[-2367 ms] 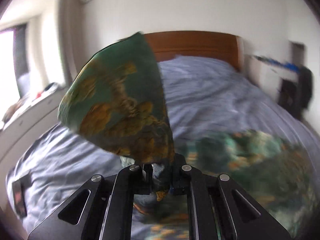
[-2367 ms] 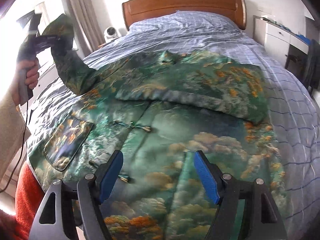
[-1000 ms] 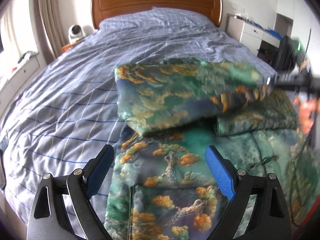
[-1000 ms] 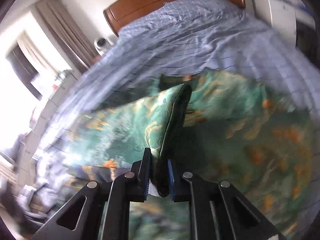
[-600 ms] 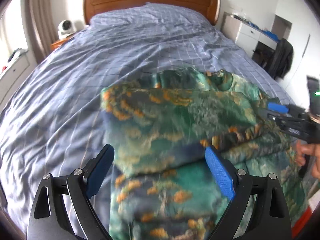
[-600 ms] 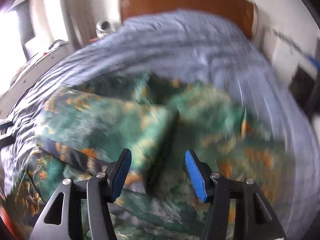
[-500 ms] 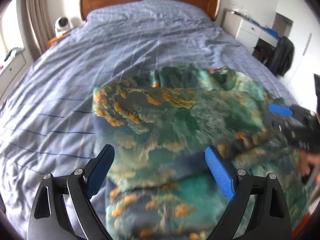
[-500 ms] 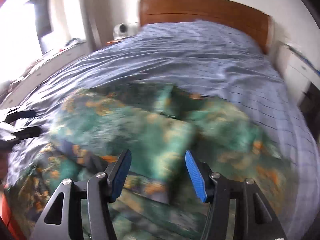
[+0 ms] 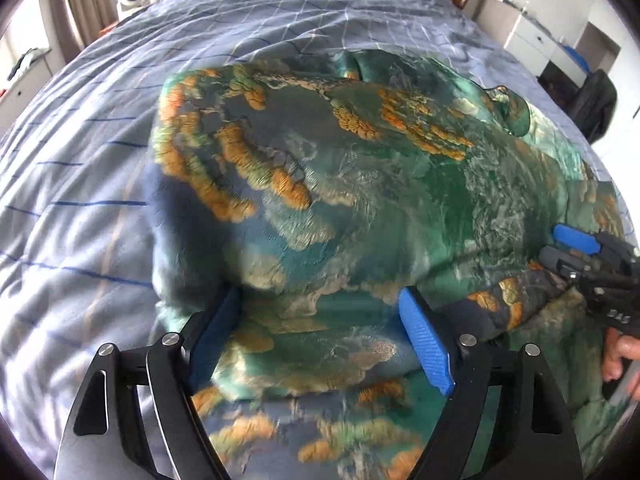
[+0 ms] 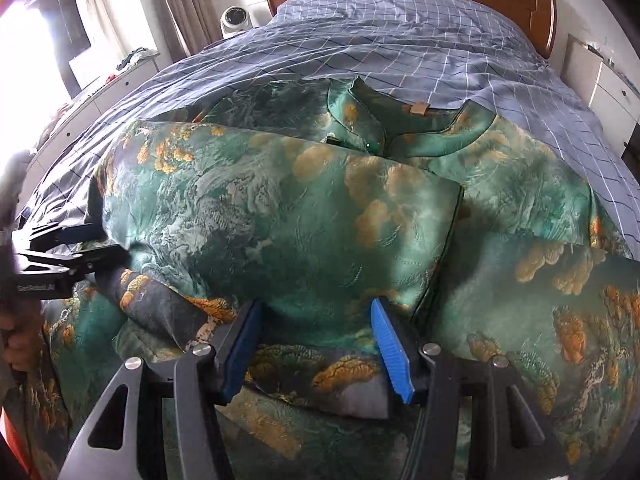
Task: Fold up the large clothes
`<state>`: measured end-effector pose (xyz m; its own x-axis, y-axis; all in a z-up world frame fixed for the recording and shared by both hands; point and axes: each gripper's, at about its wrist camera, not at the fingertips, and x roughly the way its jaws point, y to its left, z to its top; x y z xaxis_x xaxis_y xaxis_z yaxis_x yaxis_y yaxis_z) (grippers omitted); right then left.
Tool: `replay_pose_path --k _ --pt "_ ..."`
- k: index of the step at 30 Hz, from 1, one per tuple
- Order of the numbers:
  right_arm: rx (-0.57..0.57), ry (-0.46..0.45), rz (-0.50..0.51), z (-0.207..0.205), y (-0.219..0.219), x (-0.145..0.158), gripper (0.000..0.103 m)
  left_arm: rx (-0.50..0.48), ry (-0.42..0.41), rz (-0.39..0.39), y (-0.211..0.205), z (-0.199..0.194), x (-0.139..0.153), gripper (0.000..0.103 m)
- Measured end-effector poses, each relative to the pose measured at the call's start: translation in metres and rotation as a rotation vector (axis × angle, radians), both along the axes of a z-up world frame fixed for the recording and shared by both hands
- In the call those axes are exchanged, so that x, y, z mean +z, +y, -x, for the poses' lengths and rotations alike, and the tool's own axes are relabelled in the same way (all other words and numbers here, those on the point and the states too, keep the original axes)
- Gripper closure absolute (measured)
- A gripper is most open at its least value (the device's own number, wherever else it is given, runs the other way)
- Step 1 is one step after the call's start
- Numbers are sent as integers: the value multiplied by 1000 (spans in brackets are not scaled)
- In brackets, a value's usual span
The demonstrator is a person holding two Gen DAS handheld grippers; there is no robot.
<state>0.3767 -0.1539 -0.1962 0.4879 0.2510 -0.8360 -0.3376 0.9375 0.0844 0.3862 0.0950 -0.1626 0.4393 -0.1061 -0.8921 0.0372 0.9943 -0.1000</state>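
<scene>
Green jacket (image 10: 280, 216): lying folded on the bed (image 10: 420, 44). Left gripper (image 9: 320, 332): you are angling it steeply down, jaws closing around a fabric fold, pads not visibly pressing. Right gripper (image 10: 316, 340): you are tilting it down likewise, fingers spread, gripping nothing.

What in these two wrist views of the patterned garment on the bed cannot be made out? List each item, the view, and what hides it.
- Hem of the green garment: both views, cut off by the bottom edge and the claws.
- Bedspread under the garment: both views, covered.
- Left claw contact with the cloth: left view, motion blur; its jaws are closing.
- Window side: right view, glare.
</scene>
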Motion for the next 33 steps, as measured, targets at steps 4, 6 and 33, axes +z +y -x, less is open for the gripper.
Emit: replay_pose_path --k 4,6,33 --pt "-6 -6 -20 2 -3 0 46 -10 -71 27 1 -2 55 18" --pt "-7 -7 -22 1 -3 -4 46 15 -139 44 2 -14 75 12" --pt "-5 -47 -52 5 -6 -7 46 284 -12 83 63 -120 -33 0"
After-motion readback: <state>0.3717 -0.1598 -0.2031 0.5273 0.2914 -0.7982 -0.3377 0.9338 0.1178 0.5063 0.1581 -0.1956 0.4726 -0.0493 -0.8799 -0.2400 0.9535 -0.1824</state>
